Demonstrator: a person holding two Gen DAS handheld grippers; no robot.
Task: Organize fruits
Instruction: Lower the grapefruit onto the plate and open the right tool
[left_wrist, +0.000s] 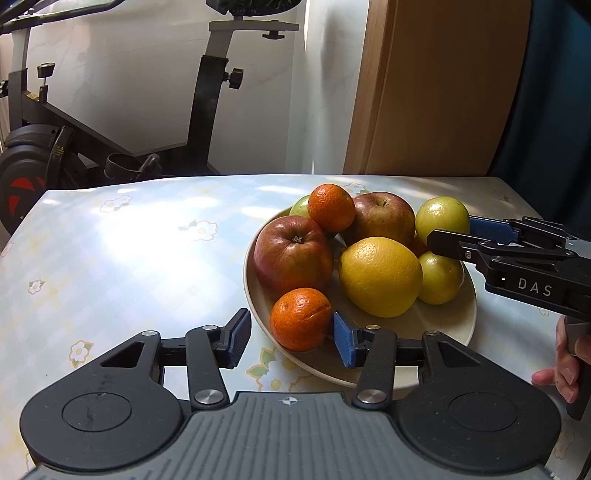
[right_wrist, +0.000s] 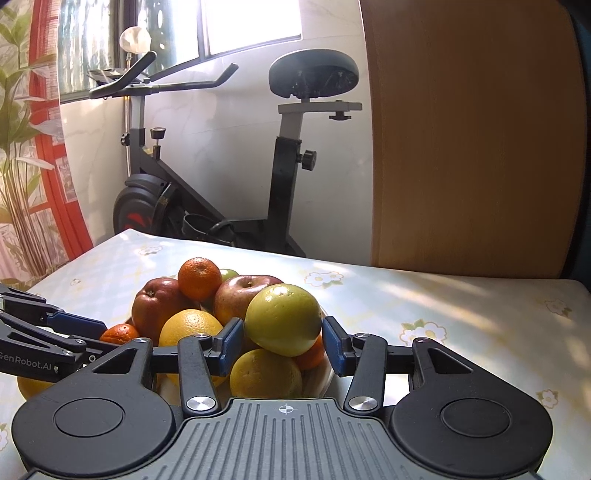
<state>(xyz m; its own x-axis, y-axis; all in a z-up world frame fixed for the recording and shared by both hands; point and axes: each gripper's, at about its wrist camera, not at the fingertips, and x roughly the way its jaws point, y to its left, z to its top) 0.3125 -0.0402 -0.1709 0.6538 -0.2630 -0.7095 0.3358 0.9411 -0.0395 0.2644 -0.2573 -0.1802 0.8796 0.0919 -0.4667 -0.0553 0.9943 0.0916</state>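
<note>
Eight or so fruits sit heaped on a cream plate (left_wrist: 436, 328) toward the right of the flowered surface (left_wrist: 129, 258): two red apples (left_wrist: 293, 254), a big yellow orange (left_wrist: 380, 277), pale green round fruits and small tangerines. At the plate's near left rim lies one tangerine (left_wrist: 301, 319), and the left gripper (left_wrist: 291, 341) straddles it with jaws partly open; the right pad touches or nearly touches its skin, while the left pad stands clear, so nothing is gripped. At the far right of the plate the right gripper (right_wrist: 282, 341) reaches in around the top green fruit (right_wrist: 283, 319), jaws partly open just beside its flanks; whether the pads press on it I cannot tell. A person's hand (left_wrist: 565, 365) holds that tool's handle. An exercise bike (right_wrist: 221, 166) stands beyond the far edge. Judging by this, the step in hand is placing or picking single fruits on the plate. Next, each tool needs a clean choice: close squarely on its fruit, or back straight out without nudging the pile, which could roll.
</note>
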